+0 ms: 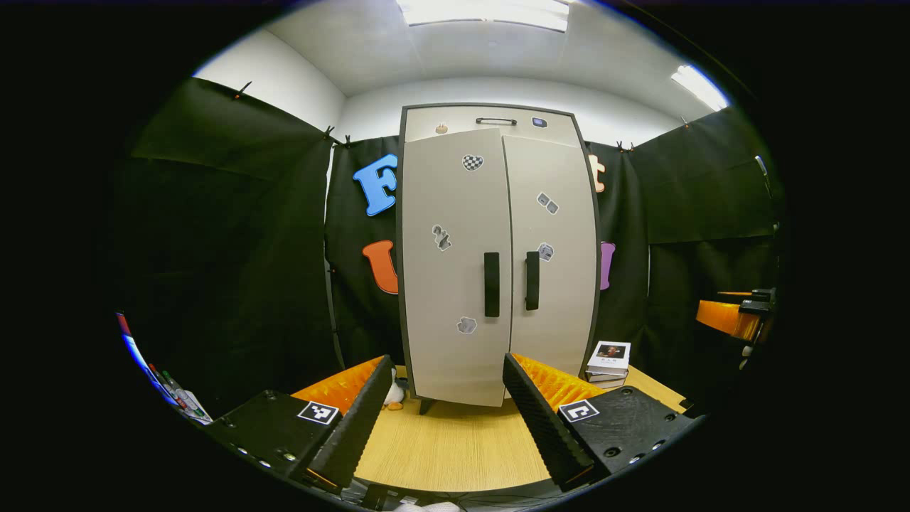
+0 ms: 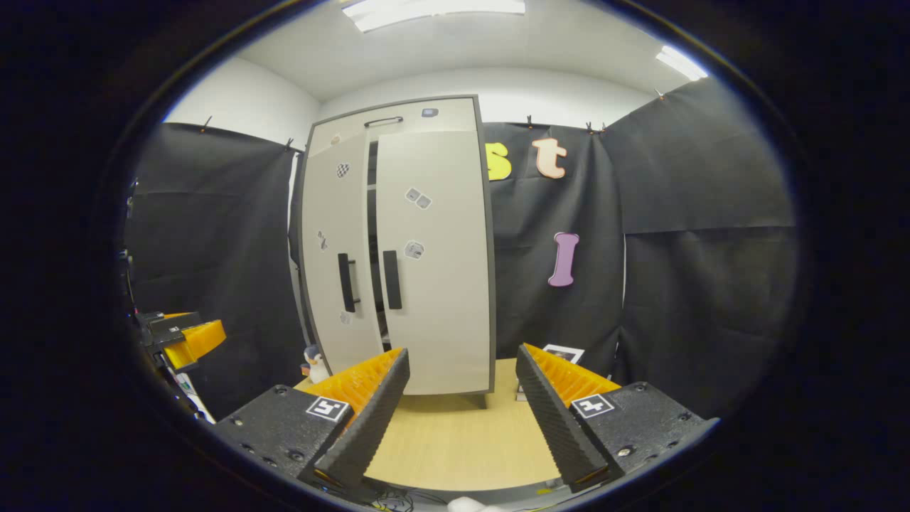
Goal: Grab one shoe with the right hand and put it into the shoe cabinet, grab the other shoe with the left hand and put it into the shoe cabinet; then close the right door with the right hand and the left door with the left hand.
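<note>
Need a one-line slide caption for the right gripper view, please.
Right gripper open and empty before the shoe cabinet, right door closed, left door slightly ajar.

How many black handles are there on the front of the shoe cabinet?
3. One vertical handle is on the left door, one vertical handle is on the right door, and one thin horizontal handle is on the top panel. Others may be hidden.
</note>
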Available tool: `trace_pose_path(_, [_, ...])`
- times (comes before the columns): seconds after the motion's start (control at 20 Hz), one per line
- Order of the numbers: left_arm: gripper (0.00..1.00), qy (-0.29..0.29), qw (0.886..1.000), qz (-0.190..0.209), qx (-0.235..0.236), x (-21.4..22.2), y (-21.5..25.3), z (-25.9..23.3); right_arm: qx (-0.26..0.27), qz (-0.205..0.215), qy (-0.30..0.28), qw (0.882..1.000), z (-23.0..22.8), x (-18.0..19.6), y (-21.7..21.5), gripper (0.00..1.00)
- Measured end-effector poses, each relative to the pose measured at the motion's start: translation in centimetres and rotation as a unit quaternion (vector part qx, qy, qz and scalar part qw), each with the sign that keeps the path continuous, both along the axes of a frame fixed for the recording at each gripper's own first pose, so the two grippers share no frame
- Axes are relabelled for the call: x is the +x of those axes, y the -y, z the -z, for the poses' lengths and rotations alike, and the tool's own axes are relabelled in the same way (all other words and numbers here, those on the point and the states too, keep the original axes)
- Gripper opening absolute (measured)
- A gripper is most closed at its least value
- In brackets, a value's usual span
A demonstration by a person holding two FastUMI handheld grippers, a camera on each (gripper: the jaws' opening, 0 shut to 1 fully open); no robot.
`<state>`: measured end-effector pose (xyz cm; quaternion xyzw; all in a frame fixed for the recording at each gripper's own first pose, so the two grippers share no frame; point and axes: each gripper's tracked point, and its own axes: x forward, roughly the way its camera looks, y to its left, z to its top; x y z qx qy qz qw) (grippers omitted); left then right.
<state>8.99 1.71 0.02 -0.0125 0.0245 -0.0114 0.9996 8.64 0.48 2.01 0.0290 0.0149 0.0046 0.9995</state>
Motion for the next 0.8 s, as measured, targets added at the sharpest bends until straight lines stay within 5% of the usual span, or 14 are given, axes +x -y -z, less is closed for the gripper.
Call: trace_pose_path(0.8, [0.96,0.001,1.000,0.007,0.008,0.81,0.41,-0.35,-0.005,0.002,0.007,1.000,-0.55,0.48,0.31,0.99])
